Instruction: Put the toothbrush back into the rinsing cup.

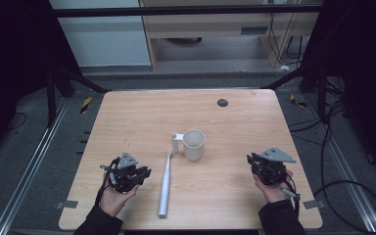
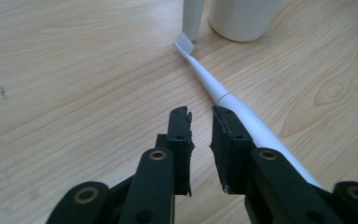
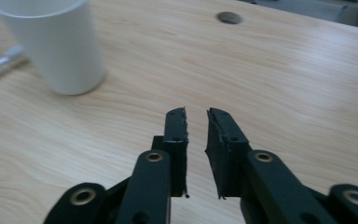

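The left gripper (image 1: 138,175) hovered low over the wooden counter (image 1: 127,117), held from below in the person's left hand (image 1: 113,197), its jaws parted by a narrow gap with nothing between them. In the left gripper view that same gripper (image 2: 201,116) sat just beside the white toothbrush (image 2: 223,100), and whether the nearer jaw actually touched the handle could not be told, because the jaw covered the lower stretch of it. Over on the other side the right gripper (image 1: 255,161) rested in the right hand (image 1: 273,190), well apart from everything, and the right gripper view showed its jaws (image 3: 196,114) also slightly apart and holding nothing, bare wood grain under the tips. The toothbrush (image 1: 165,186) lay flat near the middle of the counter, handle end toward the person, bristle end reaching up to the white cup (image 1: 194,144), which stood upright with its side handle (image 1: 176,142) pointing toward the left. In the left gripper view the cup (image 2: 244,18) was cut off by the top edge, and the bristles lay right at the foot of its handle (image 2: 193,18). In the right gripper view the cup (image 3: 58,46) was blurred and clipped at the top corner. A small dark round hole (image 1: 222,103) sat near the counter's far edge.
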Tool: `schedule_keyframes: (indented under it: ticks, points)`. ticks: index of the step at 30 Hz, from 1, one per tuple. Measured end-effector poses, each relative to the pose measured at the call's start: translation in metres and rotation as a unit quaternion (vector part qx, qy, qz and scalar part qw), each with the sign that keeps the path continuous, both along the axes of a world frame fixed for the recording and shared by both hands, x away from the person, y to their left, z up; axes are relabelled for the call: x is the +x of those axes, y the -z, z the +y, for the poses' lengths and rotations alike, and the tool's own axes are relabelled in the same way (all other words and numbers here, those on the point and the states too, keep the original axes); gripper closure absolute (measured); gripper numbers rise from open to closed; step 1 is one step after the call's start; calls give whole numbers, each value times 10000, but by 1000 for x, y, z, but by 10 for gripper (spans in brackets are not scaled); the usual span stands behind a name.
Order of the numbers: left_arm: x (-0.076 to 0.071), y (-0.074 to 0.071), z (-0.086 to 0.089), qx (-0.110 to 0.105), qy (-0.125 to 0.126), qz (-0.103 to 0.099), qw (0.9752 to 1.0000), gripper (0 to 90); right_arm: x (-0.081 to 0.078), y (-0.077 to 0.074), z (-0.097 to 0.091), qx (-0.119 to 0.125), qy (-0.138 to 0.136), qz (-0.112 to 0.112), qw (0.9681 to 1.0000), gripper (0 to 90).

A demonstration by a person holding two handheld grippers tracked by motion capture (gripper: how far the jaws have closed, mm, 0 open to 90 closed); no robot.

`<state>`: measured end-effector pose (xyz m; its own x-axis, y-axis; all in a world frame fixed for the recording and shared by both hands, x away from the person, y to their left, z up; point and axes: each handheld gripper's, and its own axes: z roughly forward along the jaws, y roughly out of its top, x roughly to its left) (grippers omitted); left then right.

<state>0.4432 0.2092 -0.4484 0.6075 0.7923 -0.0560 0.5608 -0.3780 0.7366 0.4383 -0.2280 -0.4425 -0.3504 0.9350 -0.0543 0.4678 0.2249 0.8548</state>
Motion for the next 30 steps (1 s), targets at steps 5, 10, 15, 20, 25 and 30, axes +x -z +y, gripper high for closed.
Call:
schedule_keyframes:
  ticks: [5, 10, 15, 20, 25, 30]
  points:
    - [3, 0, -11, 76, 29, 36, 10000, 653, -2, 3, -27, -11, 414, -91, 9991, 658]
    - [3, -4, -18, 145, 19, 30, 9999, 581, 2, 8, -38, -111, 614, -119, 9980, 583]
    - [4, -8, -22, 191, 19, 76, 9998, 512, 4, 13, -39, -326, 709, -57, 9969, 532]
    - [5, -8, -28, 271, 71, 161, 9995, 467, 5, 15, -42, -347, 779, -43, 9963, 493]
    - [6, -7, -34, 383, 120, 291, 9988, 444, 6, 16, -45, -345, 819, -16, 9960, 465]
    - [7, -6, -39, 384, 93, 388, 9985, 432, 8, 19, -45, -392, 830, 61, 9958, 449]
